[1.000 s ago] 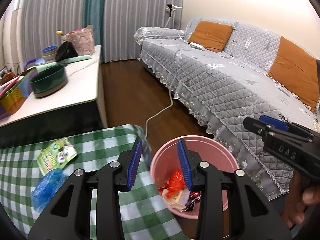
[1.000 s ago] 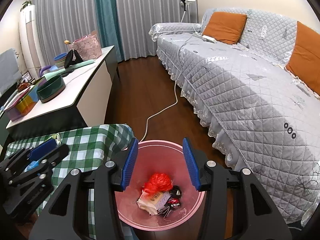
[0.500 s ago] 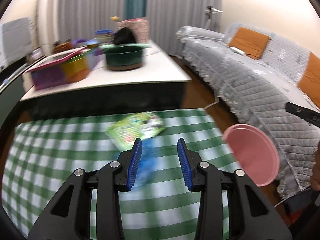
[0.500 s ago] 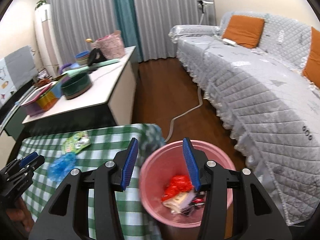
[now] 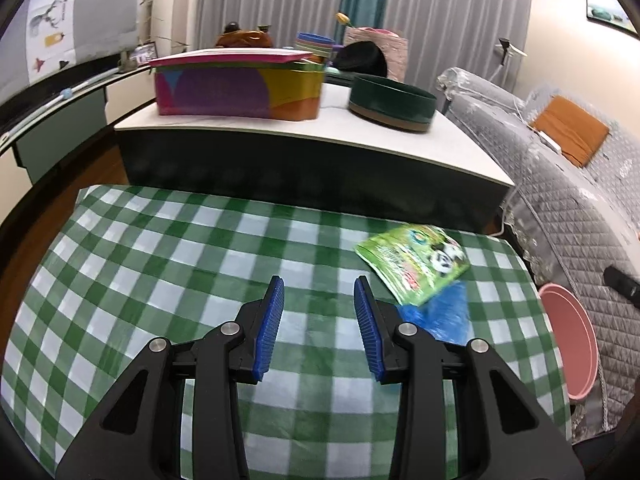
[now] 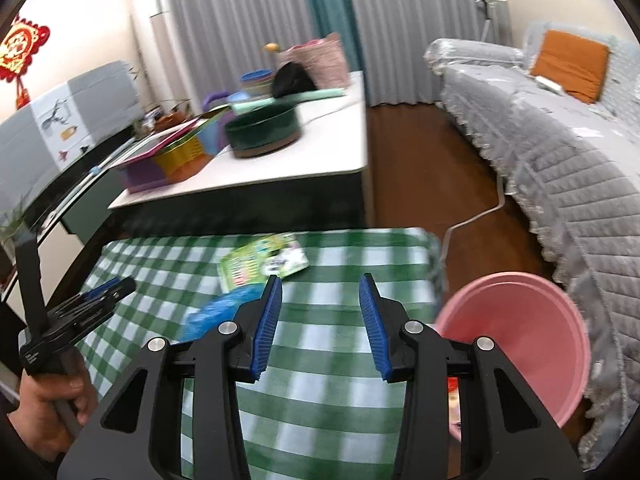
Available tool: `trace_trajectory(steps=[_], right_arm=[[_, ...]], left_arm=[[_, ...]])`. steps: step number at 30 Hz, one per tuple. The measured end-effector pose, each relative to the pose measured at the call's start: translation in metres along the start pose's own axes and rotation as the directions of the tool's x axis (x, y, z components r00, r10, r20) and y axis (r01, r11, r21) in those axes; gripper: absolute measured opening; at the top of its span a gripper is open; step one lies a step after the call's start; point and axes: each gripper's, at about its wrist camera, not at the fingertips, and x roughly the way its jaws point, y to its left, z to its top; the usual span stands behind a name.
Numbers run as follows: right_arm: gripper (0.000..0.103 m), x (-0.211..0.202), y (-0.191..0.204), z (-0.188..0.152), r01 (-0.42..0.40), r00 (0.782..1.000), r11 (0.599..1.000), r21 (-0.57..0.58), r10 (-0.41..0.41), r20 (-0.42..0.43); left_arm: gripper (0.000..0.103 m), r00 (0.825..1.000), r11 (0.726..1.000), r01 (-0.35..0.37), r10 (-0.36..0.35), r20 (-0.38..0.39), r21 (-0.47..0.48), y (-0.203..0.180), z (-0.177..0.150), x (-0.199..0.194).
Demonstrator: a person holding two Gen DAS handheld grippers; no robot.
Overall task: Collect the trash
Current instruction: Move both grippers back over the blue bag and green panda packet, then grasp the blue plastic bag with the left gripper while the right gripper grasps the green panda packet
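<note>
Green snack packet (image 5: 414,262) and blue wrapper (image 5: 440,314): the two pieces of trash left on the checked cloth (image 5: 168,264), both near its right edge and toward the far right corner. The packet lies flat, overlapping the wrapper's far end. Pink bin (image 6: 516,340) stands just off the cloth's right edge, beside the grey sofa (image 6: 560,152); a scrap of red and white shows inside it behind the right gripper's finger, so some trash appears to be collected already, though most of the interior is hidden. Left gripper (image 5: 319,328) hovers over the middle of the cloth, fingers apart and empty, left of the wrapper. Right gripper (image 6: 320,324) hovers near the right edge, also spread and empty. Judged progress: partly done; two pickups and drops remain.
</note>
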Motion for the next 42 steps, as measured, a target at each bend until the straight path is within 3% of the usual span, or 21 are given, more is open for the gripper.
trace_trajectory(steps=[9,11,16,23,26,32,33,34,37,42], right_arm=[[0.063,0.076,0.047,-0.017,-0.071,0.989,0.997,0.039,0.076,-0.126],[0.063,0.092,0.05,-0.021,-0.057,0.988,0.997,0.048,0.063,-0.142],[0.063,0.119,0.027,-0.018,-0.005,0.99,0.992,0.127,0.023,-0.142],[0.061,0.142,-0.005,0.006,-0.027,0.991,0.986,0.163,0.047,-0.123],[0.059,0.154,-0.007,0.014,-0.052,0.989,0.988,0.142,0.071,-0.13],[0.059,0.184,-0.01,0.023,-0.083,0.978,0.993,0.085,0.097,-0.183],[0.059,0.188,-0.009,0.023,-0.087,0.977,0.993,0.077,0.1,-0.19],[0.059,0.193,-0.008,0.024,-0.098,0.973,0.993,0.063,0.109,-0.202],[0.054,0.202,-0.003,0.024,-0.117,0.967,0.993,0.02,0.119,-0.226],[0.031,0.201,0.001,0.022,-0.14,0.964,0.99,-0.007,0.134,-0.231]], left_arm=[[0.036,0.999,0.999,-0.024,0.025,0.021,-0.047,0.024,0.001,-0.001],[0.036,0.999,0.998,-0.021,0.022,0.024,-0.054,0.028,0.0,-0.002],[0.036,0.997,0.997,0.076,-0.076,0.031,-0.011,0.014,-0.006,-0.002],[0.039,0.969,0.968,0.245,-0.245,-0.004,0.053,-0.026,-0.016,0.014],[0.046,0.963,0.958,0.271,-0.269,-0.029,0.097,-0.046,-0.022,0.021],[0.046,0.965,0.962,0.253,-0.243,-0.101,0.102,-0.062,-0.031,0.047],[0.039,0.965,0.965,0.246,-0.235,-0.114,0.096,-0.062,-0.033,0.05],[0.021,0.965,0.966,0.241,-0.228,-0.125,0.093,-0.06,-0.035,0.053],[0.003,0.973,0.979,0.189,-0.175,-0.153,0.077,-0.052,-0.037,0.061],[0.002,0.985,0.998,0.062,-0.064,-0.159,-0.022,-0.021,-0.035,0.064]])
